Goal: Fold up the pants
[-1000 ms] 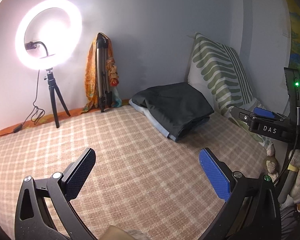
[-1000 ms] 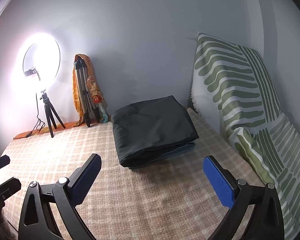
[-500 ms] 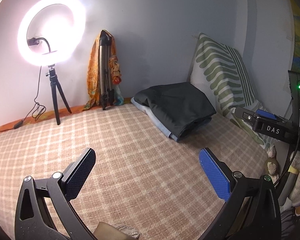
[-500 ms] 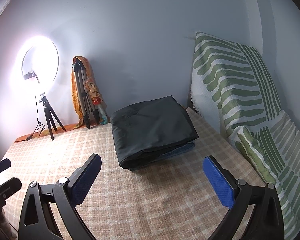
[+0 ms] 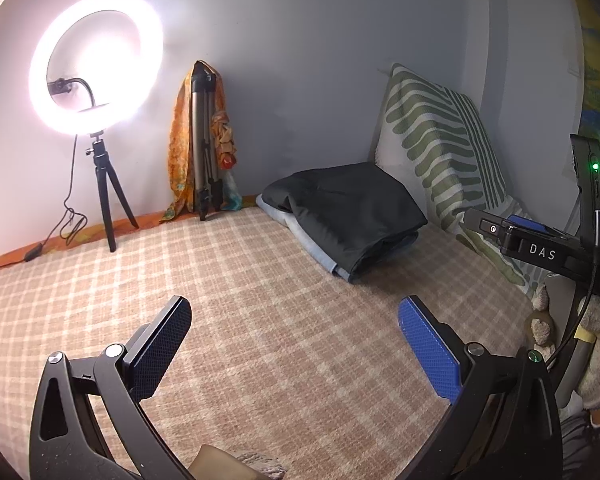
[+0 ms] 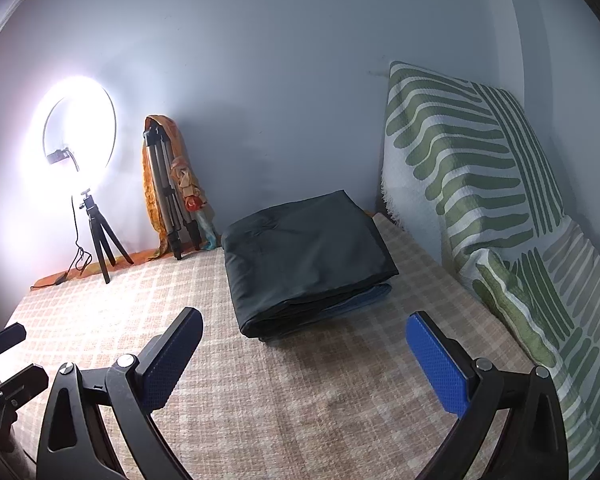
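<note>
Folded pants (image 6: 306, 256), both tongs agape

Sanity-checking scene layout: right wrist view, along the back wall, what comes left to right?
Ring light on its tripod → folded tripod draped with an orange cloth → folded dark pants on the checked bed cover → green-striped cushion.

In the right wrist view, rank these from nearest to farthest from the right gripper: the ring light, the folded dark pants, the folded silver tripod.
Measured from the right gripper:
1. Folded dark pants: straight ahead, mid-bed on the checked cover.
2. Folded silver tripod: further back, left of centre, leaning on the wall.
3. Ring light: far left, by the wall; only a little beyond the tripod.
</note>
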Demonstrator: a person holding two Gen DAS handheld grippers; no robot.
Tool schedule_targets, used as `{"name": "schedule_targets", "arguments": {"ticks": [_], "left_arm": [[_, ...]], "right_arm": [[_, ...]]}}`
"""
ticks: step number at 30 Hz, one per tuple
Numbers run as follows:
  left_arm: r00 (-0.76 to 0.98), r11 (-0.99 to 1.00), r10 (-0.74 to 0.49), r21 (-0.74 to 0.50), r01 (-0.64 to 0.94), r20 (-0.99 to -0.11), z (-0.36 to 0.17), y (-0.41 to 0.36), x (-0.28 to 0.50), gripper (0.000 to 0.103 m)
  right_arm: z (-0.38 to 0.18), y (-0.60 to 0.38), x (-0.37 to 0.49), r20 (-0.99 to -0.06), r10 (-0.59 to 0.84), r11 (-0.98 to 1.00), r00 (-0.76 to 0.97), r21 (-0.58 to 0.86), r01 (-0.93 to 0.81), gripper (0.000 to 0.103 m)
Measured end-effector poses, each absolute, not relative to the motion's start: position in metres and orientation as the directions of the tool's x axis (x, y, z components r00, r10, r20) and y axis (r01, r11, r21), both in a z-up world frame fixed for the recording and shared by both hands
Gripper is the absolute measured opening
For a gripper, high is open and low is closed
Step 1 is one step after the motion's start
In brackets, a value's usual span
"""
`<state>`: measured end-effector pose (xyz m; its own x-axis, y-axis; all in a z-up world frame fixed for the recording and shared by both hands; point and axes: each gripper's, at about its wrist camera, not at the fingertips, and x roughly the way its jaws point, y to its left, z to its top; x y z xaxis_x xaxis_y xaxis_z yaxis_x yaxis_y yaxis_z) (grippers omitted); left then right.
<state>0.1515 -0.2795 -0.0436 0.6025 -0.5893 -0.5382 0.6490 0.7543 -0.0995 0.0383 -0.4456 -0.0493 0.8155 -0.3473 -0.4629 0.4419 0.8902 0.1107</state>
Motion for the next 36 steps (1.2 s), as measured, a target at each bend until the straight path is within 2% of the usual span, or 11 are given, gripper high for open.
{"name": "schedule_targets", "arguments": {"ticks": [36], "left_arm": [[0.600, 0.749, -0.593, -0.095, 0.656, -0.538, -0.0445, -0.2791, 0.1511, 0.103]], "right_arm": [[-0.0491, -0.4421, 0.0373, -0.463, -0.348, 0.888, 0.815, 0.115, 0.444, 0.103]]}}
